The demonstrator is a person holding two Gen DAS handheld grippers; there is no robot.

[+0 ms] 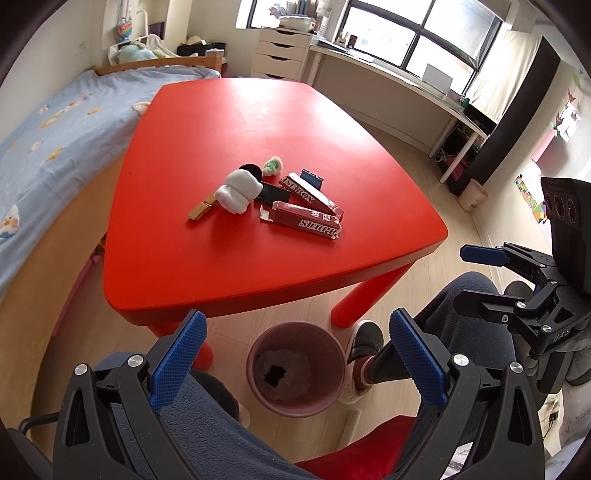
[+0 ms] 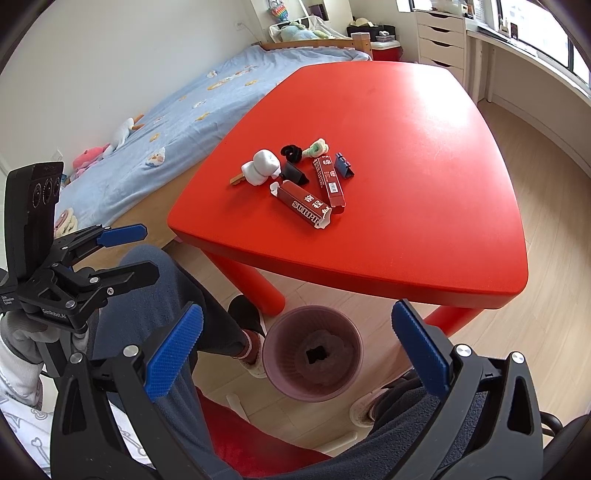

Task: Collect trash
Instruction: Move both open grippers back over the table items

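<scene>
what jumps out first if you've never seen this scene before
The big red table fills the middle of both views, with a small heap of litter near its centre: two dark red boxes, a white crumpled wad and some clips. Below its near edge a pink bin stands on the floor between both open hand-held grippers.

A red table (image 1: 229, 122) fills the middle of the room. Along its far-left side runs a bed under a pale blue cover (image 1: 48, 122) printed with small yellow and white figures; a pink soft toy (image 2: 88, 157) and a white one (image 2: 123, 133) lie on it. A white drawer unit (image 1: 282, 51) stands beyond the table below a dark-framed window (image 1: 421, 33), next to a long white desk (image 1: 399, 79). The floor is pale wood (image 2: 546, 206)
</scene>
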